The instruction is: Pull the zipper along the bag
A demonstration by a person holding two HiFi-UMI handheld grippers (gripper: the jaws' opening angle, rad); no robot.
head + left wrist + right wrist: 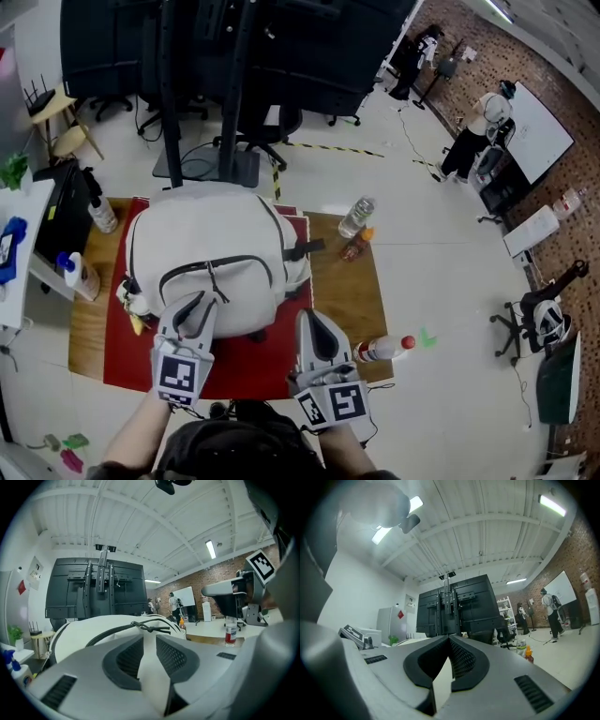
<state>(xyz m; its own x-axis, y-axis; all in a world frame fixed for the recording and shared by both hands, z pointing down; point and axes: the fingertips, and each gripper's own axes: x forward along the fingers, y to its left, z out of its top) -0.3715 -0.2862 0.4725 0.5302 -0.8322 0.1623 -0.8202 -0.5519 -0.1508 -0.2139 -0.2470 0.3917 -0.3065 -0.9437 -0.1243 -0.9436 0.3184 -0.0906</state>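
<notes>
A white backpack (pixel 216 246) lies on a red mat (pixel 248 364) on a wooden table (pixel 345 292). Its dark zipper (pixel 217 266) arcs across the near face, with a cord pull (pixel 214 282) hanging from it. My left gripper (pixel 197 302) rests against the bag's near side just below the zipper, its jaws a little apart with nothing between them. In the left gripper view the cord pull (pixel 153 629) lies just beyond the left gripper (pixel 149 636). My right gripper (pixel 310 317) is shut and empty at the bag's near right corner. Its tips (pixel 449 639) meet.
A clear bottle (pixel 356 216) and a small orange-capped bottle (pixel 354 247) stand at the table's far right. A red-capped bottle (pixel 384 349) lies near my right gripper. Spray bottles (pixel 100 214) stand at the left edge. A black stand (pixel 202 103) rises behind the table.
</notes>
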